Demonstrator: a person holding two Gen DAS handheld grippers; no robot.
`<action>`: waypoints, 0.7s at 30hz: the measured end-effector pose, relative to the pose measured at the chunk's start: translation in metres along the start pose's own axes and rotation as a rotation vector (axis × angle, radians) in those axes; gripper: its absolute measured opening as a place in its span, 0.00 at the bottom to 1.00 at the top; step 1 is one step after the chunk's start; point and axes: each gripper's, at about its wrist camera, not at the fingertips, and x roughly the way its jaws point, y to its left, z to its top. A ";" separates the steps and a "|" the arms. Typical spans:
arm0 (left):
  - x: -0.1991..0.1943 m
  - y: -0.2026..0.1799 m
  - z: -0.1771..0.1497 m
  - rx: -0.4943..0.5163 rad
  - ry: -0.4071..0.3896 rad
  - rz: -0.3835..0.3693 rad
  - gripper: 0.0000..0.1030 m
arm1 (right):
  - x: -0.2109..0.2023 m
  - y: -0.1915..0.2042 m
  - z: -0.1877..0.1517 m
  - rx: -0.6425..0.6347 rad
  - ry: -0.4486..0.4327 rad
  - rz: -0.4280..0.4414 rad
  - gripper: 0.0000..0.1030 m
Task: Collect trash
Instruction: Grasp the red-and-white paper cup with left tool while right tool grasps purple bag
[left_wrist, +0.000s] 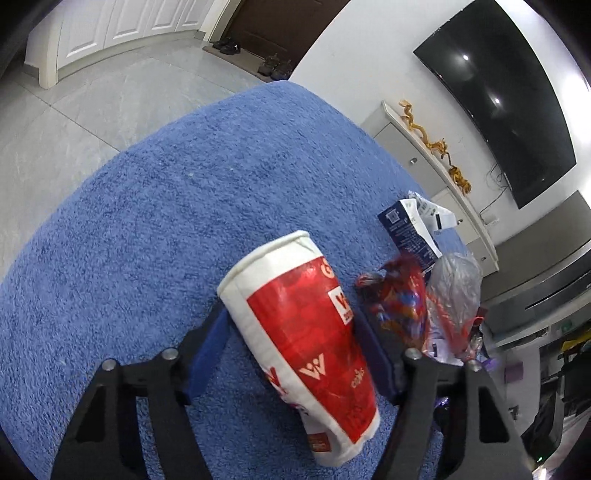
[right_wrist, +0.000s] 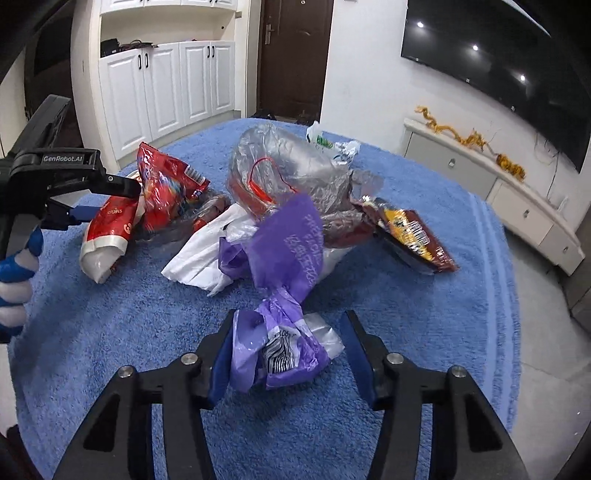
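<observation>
Near the surface's left edge my left tool (left_wrist: 295, 343) grips the flattened red paper cup (left_wrist: 306, 347). At the near edge, my right tool (right_wrist: 286, 350) stands open around the purple bag (right_wrist: 284, 258); bare blue towel (right_wrist: 110, 332) surrounds them.

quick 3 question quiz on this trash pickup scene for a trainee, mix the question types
1. True or false: the right tool is clamped shut on the purple bag.
2. What lies between the fingers of the left tool? A) cup B) carton C) clear bag
3. Fill in: the trash lies on a blue ____.
Key: 1 false, it is open with the bag between its fingers; 2 A; 3 towel.
</observation>
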 end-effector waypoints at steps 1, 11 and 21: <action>-0.004 0.004 -0.003 -0.003 0.002 -0.011 0.59 | -0.005 0.000 -0.002 -0.001 -0.006 -0.001 0.48; -0.045 0.003 -0.025 0.060 -0.011 -0.099 0.49 | -0.051 -0.006 -0.017 0.082 -0.065 0.025 0.18; -0.092 -0.025 -0.053 0.200 -0.037 -0.154 0.03 | -0.098 -0.025 -0.037 0.201 -0.151 0.073 0.18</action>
